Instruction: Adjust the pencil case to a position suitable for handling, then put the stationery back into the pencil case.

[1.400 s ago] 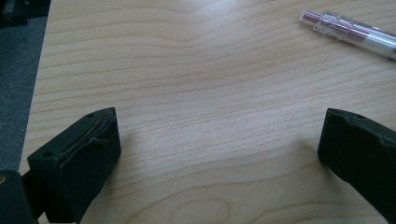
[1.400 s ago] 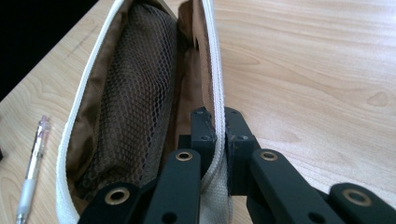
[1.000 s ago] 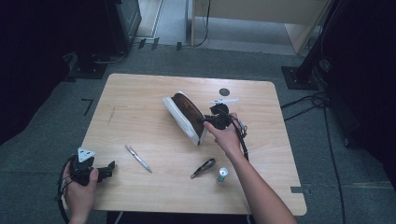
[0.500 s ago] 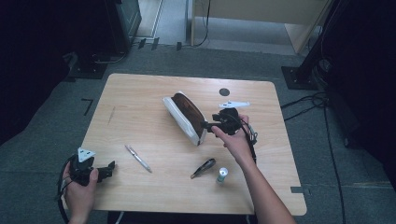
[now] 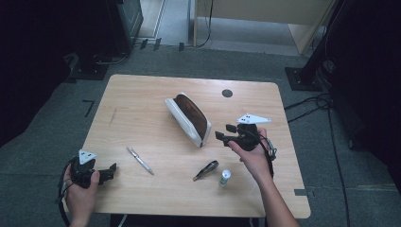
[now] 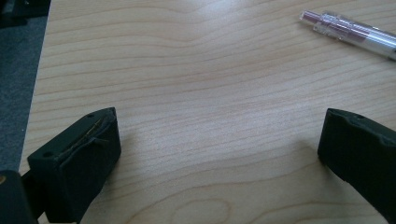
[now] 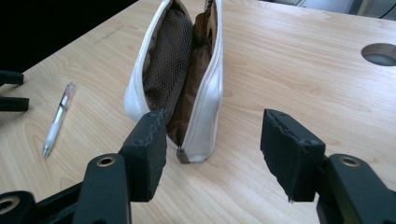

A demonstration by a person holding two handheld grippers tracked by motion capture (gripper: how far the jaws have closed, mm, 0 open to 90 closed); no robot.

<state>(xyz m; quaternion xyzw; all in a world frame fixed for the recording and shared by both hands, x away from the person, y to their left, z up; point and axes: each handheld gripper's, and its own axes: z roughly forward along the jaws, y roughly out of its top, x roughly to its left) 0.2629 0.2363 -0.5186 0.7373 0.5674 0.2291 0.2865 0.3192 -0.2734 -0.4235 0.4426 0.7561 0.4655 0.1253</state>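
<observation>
- The right gripper (image 5: 226, 133) hangs just off the near end of the white pencil case (image 5: 188, 118), jaws pointed at it, roughly half apart; they have just been narrowing a little, with nothing between them
- From the right gripper view the case (image 7: 180, 74) lies unzipped, its mouth gaping toward the gripper (image 7: 212, 154), brown lining and a mesh pocket showing inside, the zipper pull at its near tip resting on the wood
- That case sits about mid-counter (image 5: 142, 99), lying on a slant from the far left to the near right, apart from the other loose things
- The left gripper (image 5: 111, 169) rests at the near left corner of the counter, held in the person's left hand (image 5: 81, 196); its jaws stand wide apart over bare wood in the left gripper view (image 6: 217, 154), with nothing held
- A clear pen (image 5: 140, 160) lies just past the left gripper, toward the middle; its tip end shows at the top right of the left gripper view (image 6: 348, 33)
- Near the front edge, by the person's right forearm, lie a dark pen-like thing (image 5: 205, 170) and, just beside it, a small white tube with a green end (image 5: 225, 177)
- A round dark hole (image 5: 227, 93) sits in the counter near its far edge
</observation>
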